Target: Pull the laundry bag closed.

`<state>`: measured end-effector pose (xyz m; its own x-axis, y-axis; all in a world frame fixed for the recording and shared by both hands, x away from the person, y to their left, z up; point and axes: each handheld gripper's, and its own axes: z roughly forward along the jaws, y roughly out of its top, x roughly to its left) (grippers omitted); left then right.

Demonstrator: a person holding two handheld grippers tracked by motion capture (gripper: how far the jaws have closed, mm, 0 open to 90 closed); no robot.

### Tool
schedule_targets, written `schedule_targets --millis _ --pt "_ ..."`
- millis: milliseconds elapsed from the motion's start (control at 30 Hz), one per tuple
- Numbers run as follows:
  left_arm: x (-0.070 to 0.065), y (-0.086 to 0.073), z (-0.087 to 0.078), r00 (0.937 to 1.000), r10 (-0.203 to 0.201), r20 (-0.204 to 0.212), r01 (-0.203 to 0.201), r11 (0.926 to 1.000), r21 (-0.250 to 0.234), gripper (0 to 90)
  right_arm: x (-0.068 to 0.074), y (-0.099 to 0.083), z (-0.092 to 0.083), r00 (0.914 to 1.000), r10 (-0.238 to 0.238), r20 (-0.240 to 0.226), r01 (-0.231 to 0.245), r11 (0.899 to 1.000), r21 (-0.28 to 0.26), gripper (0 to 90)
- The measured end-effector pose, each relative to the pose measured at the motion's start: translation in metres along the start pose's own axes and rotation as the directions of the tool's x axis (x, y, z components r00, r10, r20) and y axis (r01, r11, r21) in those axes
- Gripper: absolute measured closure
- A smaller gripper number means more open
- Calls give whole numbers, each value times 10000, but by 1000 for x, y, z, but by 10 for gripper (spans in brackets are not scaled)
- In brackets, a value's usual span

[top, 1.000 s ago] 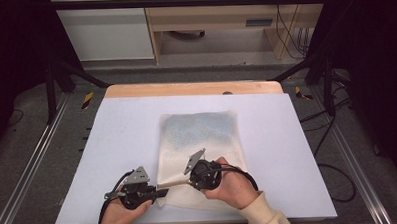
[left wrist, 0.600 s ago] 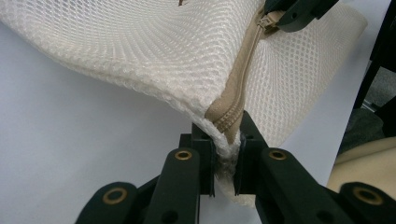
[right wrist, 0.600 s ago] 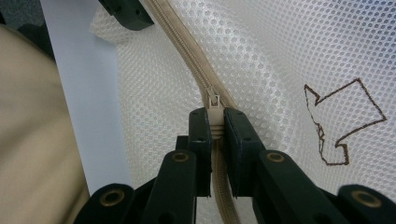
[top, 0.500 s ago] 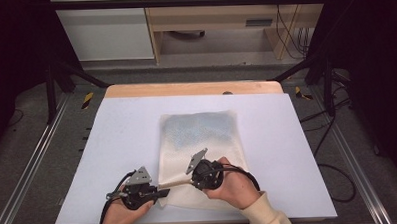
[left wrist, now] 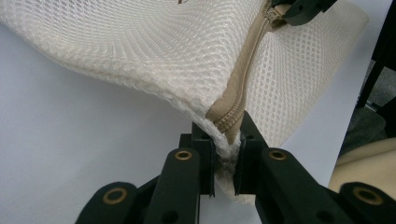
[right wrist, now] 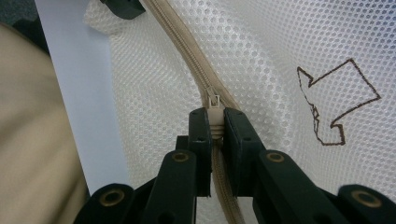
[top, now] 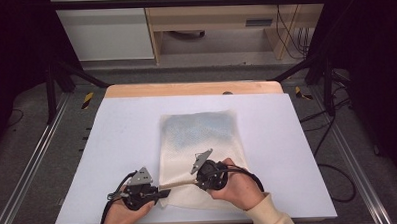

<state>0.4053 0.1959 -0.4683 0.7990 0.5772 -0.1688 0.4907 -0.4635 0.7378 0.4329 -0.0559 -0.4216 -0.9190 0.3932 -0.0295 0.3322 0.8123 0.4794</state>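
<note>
1. Cream mesh is what you are handling: a zippered mesh laundry bag [top: 200,152] lies flat on the white table [top: 298,153], its near end close to the table's near edge and its far end about midway to the far edge, a little right of the table's middle line.
2. Bluish cloth shows dimly through the far half of the bag; what it is cannot be made out.
3. Along the bag's near end runs a tan zipper [left wrist: 243,100]; the stretch between your two grippers is lifted off the table and pulled taut.
4. Your left gripper [left wrist: 227,154] is clamped on the bag's near left corner, jaws pinching the end of the zipper tape and the bunched mesh there.
5. Your right gripper [right wrist: 214,133] is closed on the zipper slider [right wrist: 214,106], jaws squeezing it from both sides, with the small pull tab just beyond the tips.
6. Beside the slider, in the right gripper view, a brown arrow outline [right wrist: 337,105] is printed on the mesh.
7. Both of your hands sit near the table's near edge, left hand [top: 125,214] near the near left part, right hand [top: 239,188] resting over the bag, a beige sleeve [top: 270,217] behind it.
</note>
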Motion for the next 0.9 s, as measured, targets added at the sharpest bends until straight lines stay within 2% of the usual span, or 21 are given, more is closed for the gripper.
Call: schedule_targets --millis 900 --pt "0 -1 0 10000 -1 13 1 10000 -43 815 -3 -11 -3 9999 143 50 -143 9999 -34 821"
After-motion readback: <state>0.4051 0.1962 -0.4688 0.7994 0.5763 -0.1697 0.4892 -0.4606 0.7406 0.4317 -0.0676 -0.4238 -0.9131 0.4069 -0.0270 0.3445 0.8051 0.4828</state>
